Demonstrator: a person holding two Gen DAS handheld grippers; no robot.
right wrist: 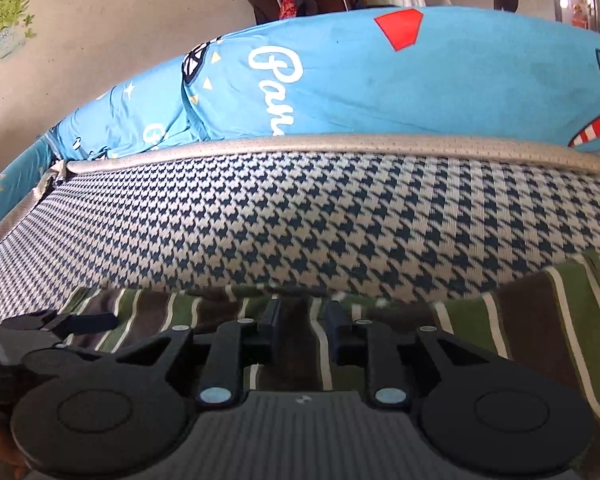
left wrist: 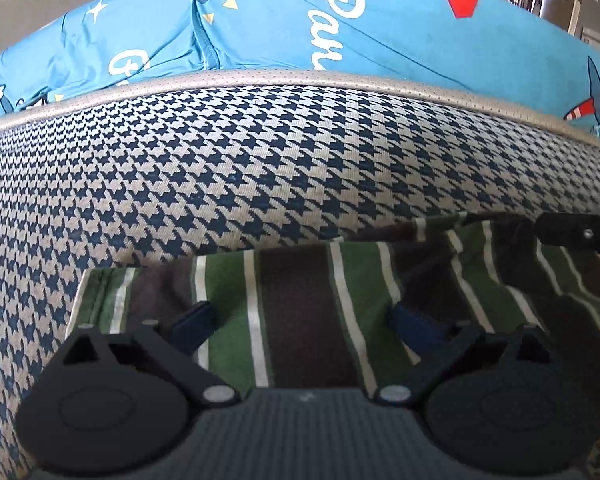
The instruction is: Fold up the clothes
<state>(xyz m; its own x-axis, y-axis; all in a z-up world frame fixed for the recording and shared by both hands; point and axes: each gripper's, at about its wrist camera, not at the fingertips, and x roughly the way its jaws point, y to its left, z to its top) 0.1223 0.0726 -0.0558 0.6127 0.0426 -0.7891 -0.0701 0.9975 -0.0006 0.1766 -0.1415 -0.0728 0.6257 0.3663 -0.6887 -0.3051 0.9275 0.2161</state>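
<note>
Left tool (left wrist: 300, 318): matte black plastic body, two large round discs flanking a grey ribbed centre plate; angular black link arms are running forward from silver pivot pins to dark blue fingertips (left wrist: 410, 320). Small silver screw heads are showing on the links. Right tool (right wrist: 300, 316): same build, black discs with a raised inner circle, grey ribbed plate bearing a small white mark, silver pivots, dark blue fingertips (right wrist: 334, 314). No cables or sleeves are showing in either view.

The striped garment (left wrist: 300, 312) has green, dark brown and white stripes. It lies mostly flat on the houndstooth cushion (left wrist: 260, 160), with some wrinkles and a raised fold on its right side.
</note>
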